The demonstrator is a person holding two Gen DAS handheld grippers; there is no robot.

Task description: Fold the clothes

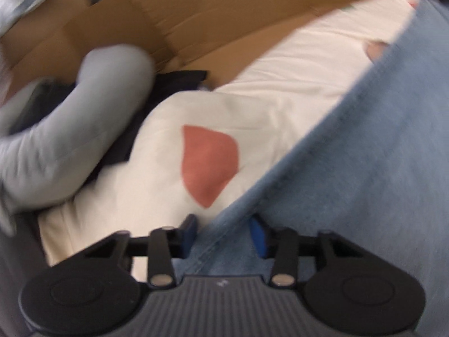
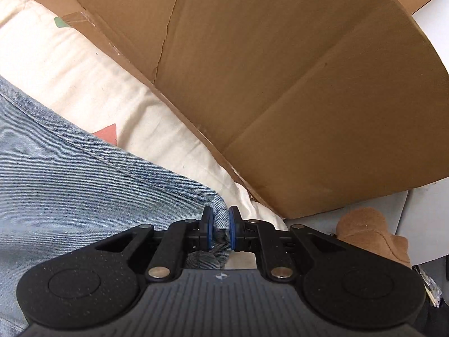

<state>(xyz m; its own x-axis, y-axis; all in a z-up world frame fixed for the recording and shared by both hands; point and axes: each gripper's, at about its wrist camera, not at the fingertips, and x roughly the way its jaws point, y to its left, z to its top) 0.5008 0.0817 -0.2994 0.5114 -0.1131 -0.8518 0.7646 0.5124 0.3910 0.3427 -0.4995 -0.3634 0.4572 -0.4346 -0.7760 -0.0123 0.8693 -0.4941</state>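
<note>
While both hands work the fold, the scene reads as follows, nearest first.

Right gripper (image 2: 221, 229): fingers narrow, clamped on a bunched corner of the jeans (image 2: 70, 174).

Left gripper (image 1: 224, 234): fingers partly apart with a hemmed edge of the jeans between them; motion blur hides whether the pads press on the cloth, so the grip cannot be told.

Jeans position: light blue denim, spread across the near side of both views, lying over a cream cloth (image 1: 157, 168) printed with a red shape (image 1: 209, 164).

Risk, left side: if the fingers are not firmly on the hem, it could slip out during the next pull, and the fold would come out skewed.

Risk, right side: the pinch holds only a small bunch of corner, so a hard tug might free it.

Risk, underlay: dragging the denim could carry the cream cloth along and wrinkle it.

Surface: flattened brown cardboard (image 2: 280, 84) lies beyond the cloth.

Surroundings: a grey sleeve (image 1: 84, 129) and dark fabric (image 1: 182, 78) sit left; a tan suede shoe (image 2: 367, 233) rests right, near a pale floor.
</note>
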